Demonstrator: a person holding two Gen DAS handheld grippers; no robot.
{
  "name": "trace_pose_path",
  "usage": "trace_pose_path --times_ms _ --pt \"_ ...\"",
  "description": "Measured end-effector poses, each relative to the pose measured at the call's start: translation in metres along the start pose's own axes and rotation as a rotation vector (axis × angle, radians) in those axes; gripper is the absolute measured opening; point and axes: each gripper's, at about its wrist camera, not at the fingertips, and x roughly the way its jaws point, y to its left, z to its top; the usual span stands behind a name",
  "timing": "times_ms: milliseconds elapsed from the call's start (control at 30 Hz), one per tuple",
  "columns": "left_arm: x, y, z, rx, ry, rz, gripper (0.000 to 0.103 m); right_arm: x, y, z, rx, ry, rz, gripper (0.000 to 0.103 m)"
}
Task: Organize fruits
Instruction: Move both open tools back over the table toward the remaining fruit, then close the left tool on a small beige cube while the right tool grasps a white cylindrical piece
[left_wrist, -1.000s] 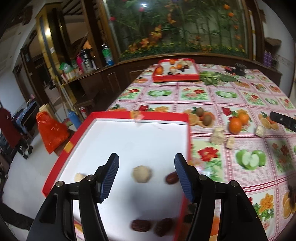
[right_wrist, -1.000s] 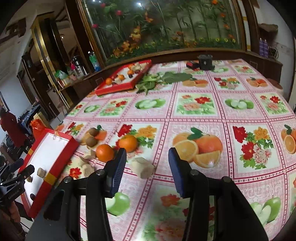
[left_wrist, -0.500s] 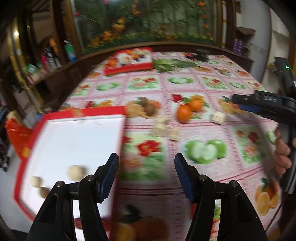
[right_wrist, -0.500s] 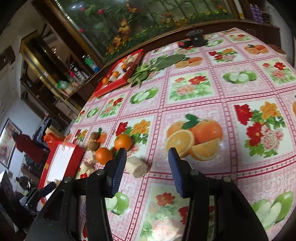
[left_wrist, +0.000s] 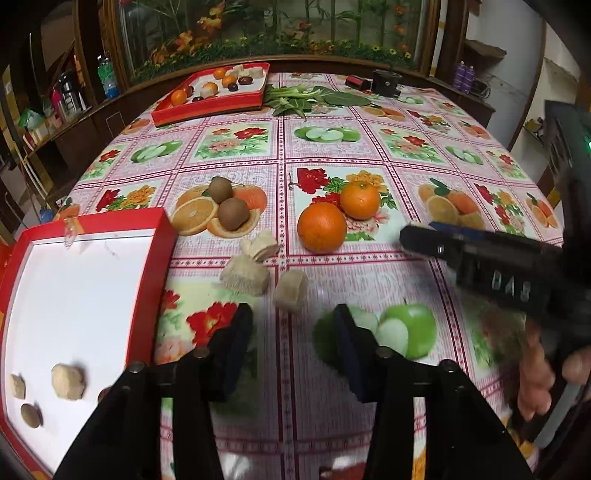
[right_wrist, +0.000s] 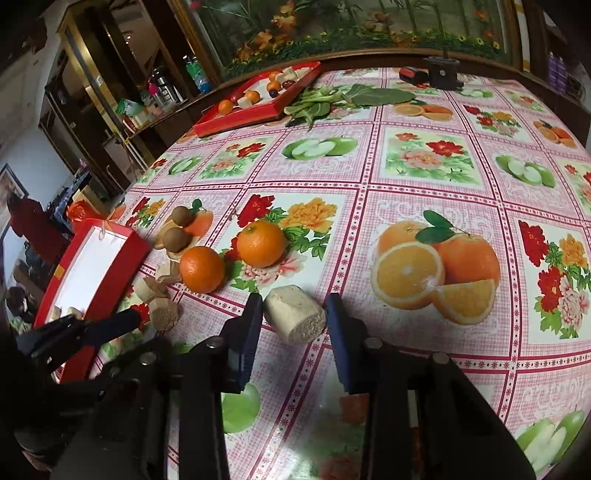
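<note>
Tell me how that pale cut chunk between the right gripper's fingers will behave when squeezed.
The pale chunk looks roughly cylindrical and lies on its side, so it may roll if nudged. Its cut end looks fibrous, so probably grippy, perhaps crumbly. The right hand-held gripper brackets it, open.

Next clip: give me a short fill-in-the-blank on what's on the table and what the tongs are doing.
1. The right tongs straddle a beige chunk, jaws ____.
2. The loose oranges on the tablecloth number ____.
3. The two kiwis lie ____ the near red tray.
4. The left tongs hold ____.

Missing: open; two; outside; nothing
</note>
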Motion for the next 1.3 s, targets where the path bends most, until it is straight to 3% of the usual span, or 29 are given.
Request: trace_pose_path --times_ms 100,400,667,800,1100,1300 --pt "0.009 0.002 0.003 -0.004 0.014 -0.014 0.03 0.0 -0.001 -0.001 -0.002 0.001 -0.002 0.037" --pt "0.012 0.0 0.008 0.01 -0.008 -0.048 0.015 0.0 -0.001 0.0 -0.008 0.003 -0.005 0.037" --pt "0.007 -0.003 0.003 -0.002 -0.023 -0.051 0.015 -0.001 0.003 -0.001 -0.036 -0.006 -0.02 0.037" --pt "-0.006 0.0 -0.001 -0.009 -0.058 0.01 0.015 -0.006 0.004 -0.001 -0.034 -0.033 -0.005 0.037" --pt "-0.059 0.007 -0.004 0.005 -0.219 0.192 0.014 -0.015 0.006 -0.001 -0.033 -0.09 0.027 0.037" --pt "-0.079 0.018 -0.006 -0.017 -0.268 0.237 0.014 -0.017 0.006 -0.002 -0.031 -0.11 0.021 0.037"
